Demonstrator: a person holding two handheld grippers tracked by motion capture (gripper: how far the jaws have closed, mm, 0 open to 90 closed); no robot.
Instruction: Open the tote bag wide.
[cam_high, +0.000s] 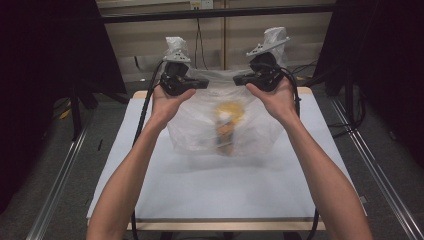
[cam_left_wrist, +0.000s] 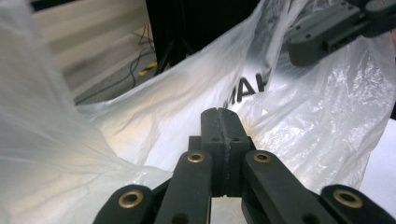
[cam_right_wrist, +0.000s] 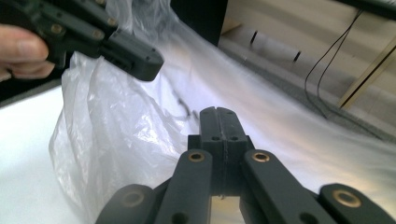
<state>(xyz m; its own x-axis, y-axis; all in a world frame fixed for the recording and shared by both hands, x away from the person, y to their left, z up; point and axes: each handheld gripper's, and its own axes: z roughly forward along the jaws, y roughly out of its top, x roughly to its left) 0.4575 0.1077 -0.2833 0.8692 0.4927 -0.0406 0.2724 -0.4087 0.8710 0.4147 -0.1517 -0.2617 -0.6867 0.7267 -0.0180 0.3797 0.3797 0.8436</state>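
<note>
In the high view, a clear plastic bag hangs over the middle of the white table, stretched between two raised grippers, with a yellow and orange object blurred inside it. The left gripper at about ten o'clock from the bag's centre and the right gripper at about one o'clock point toward each other, each pinching the bag's top edge. Black cables trail down beside the forearms, and dark stands flank the table. In the left gripper view, the jaws are pressed together on the film of the plastic bag, which bears dark lettering; the right gripper sits at two o'clock. In the right gripper view, the jaws are likewise closed on the plastic bag, with the left gripper at ten o'clock, fingers wrapped round it.
</note>
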